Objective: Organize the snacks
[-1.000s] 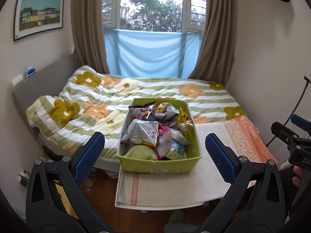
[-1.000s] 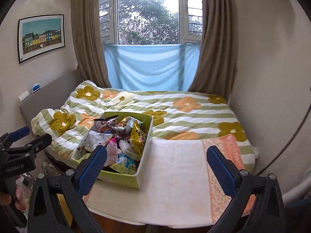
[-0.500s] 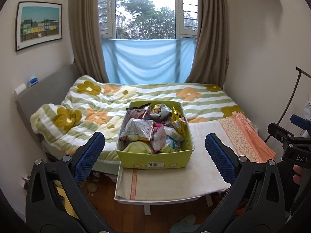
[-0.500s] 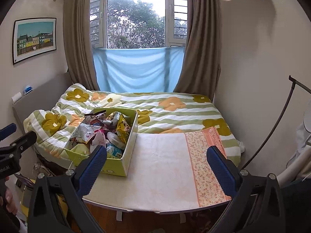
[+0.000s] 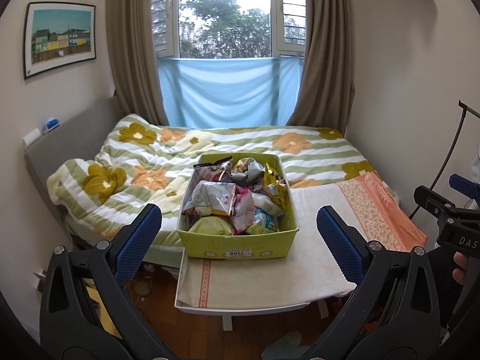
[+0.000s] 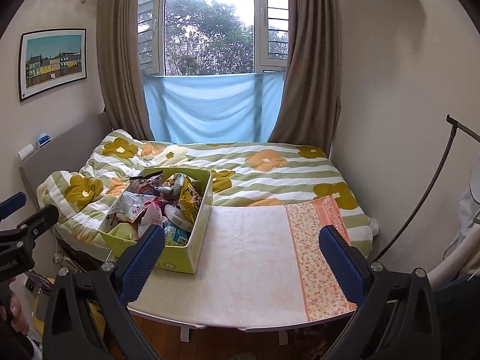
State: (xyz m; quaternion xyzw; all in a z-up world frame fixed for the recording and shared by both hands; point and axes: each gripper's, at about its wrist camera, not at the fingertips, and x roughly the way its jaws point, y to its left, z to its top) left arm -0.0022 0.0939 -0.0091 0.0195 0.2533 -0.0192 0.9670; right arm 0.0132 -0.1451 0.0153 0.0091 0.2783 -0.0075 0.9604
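Observation:
A yellow-green box [image 5: 240, 247] full of several snack packets [image 5: 216, 195] stands on the left end of a small cloth-covered table [image 5: 270, 282]. It also shows in the right wrist view [image 6: 192, 255], at the table's left side. My left gripper [image 5: 238, 234] is open and empty, held back from the table in front of the box. My right gripper [image 6: 241, 255] is open and empty, held back over the table's near edge, to the right of the box. Each gripper shows at the edge of the other's view.
The table's cloth [image 6: 255, 258] has an orange flowered strip [image 6: 318, 255] at its right end. Behind the table is a bed with a green-striped flower quilt [image 5: 300, 147]. A black stand [image 6: 420, 198] leans at the right wall. Wooden floor [image 5: 168, 324] lies below.
Both grippers have pulled back and away from the table, so the box and table look smaller and farther. Both stay open and empty.

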